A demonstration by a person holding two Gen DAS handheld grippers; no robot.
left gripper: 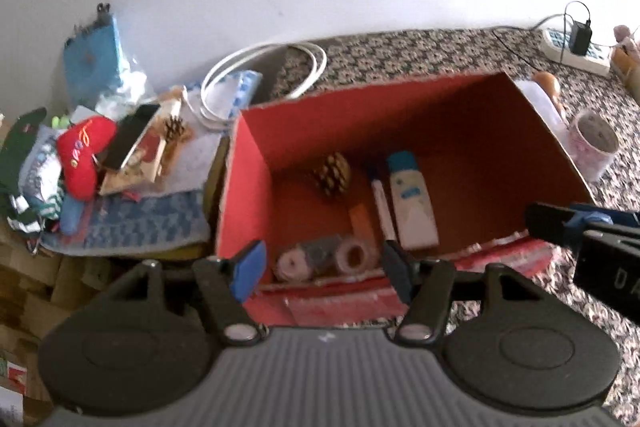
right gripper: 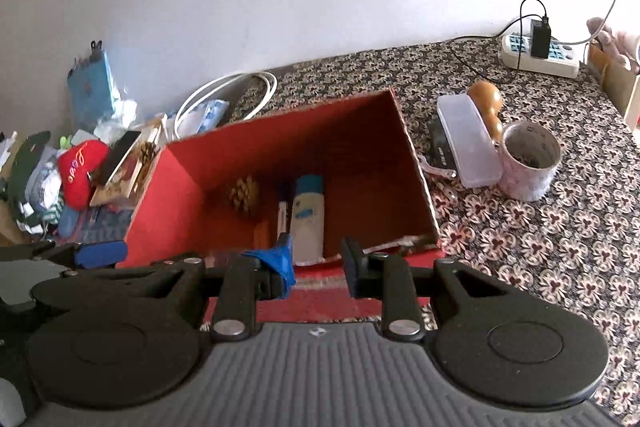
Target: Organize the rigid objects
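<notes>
We see the open red cardboard box [left gripper: 248, 187] on the patterned cloth. It holds a brown pine cone [left gripper: 331, 174] at its 11 o'clock corner, a white bottle with a blue cap [left gripper: 412, 199] at centre, and two small tape rolls [left gripper: 324, 257] at 6 o'clock. Our left gripper [left gripper: 324, 267] hangs spread and empty above the near wall; our right gripper [right gripper: 318, 263] is likewise parted, holding nothing.

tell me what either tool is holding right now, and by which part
Nothing is held. The left tool and right tool both stand open and empty above the near edge of the red box.
</notes>
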